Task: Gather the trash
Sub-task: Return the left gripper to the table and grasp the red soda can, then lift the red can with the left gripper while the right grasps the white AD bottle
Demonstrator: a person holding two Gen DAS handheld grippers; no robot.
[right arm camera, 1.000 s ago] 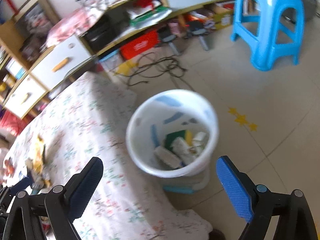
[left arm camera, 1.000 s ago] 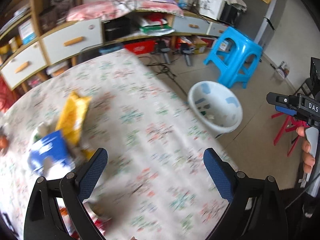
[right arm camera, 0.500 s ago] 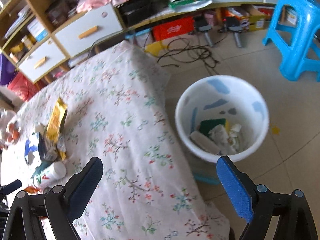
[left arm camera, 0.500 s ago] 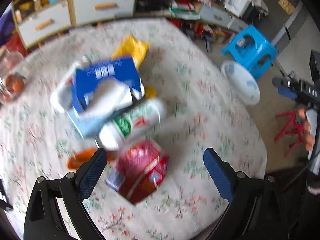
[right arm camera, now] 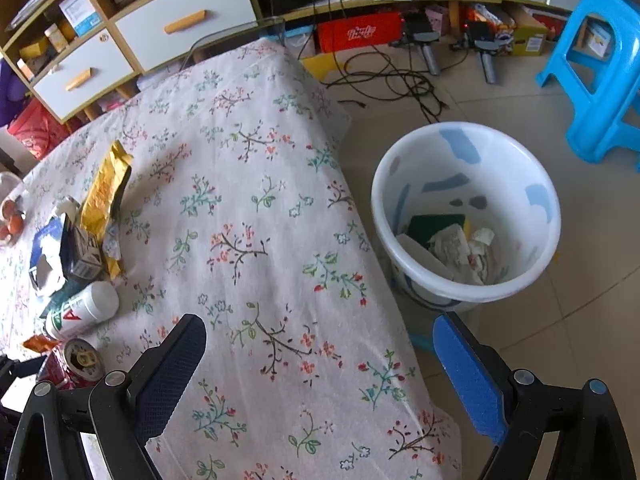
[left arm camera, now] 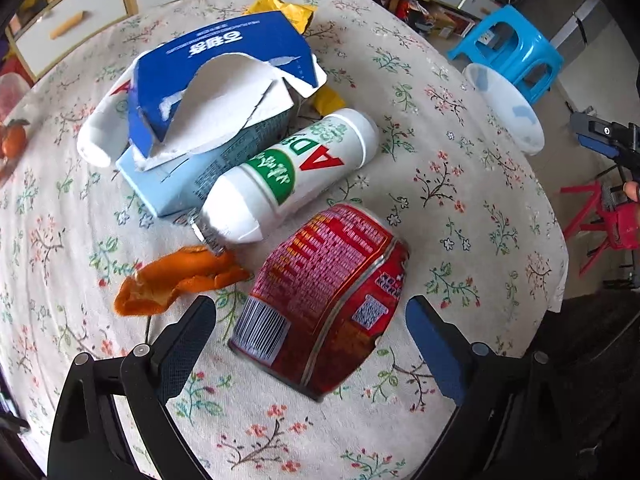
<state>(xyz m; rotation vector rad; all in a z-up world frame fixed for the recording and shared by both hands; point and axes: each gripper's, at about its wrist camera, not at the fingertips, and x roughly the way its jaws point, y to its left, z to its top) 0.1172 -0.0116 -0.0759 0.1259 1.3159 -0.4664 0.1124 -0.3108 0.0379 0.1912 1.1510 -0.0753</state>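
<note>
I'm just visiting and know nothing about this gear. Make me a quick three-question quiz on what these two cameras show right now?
1. True or false: the left gripper is shut on the crushed red can.
2. Which lies right beside the orange peel? A) white bottle B) blue stool C) white bin
3. Fill in: the bin stands on the ____, beside the table.

Key
1. False: its jaws are open, one on each side of the can.
2. A.
3. Floor. It already holds paper scraps and something green.
</note>
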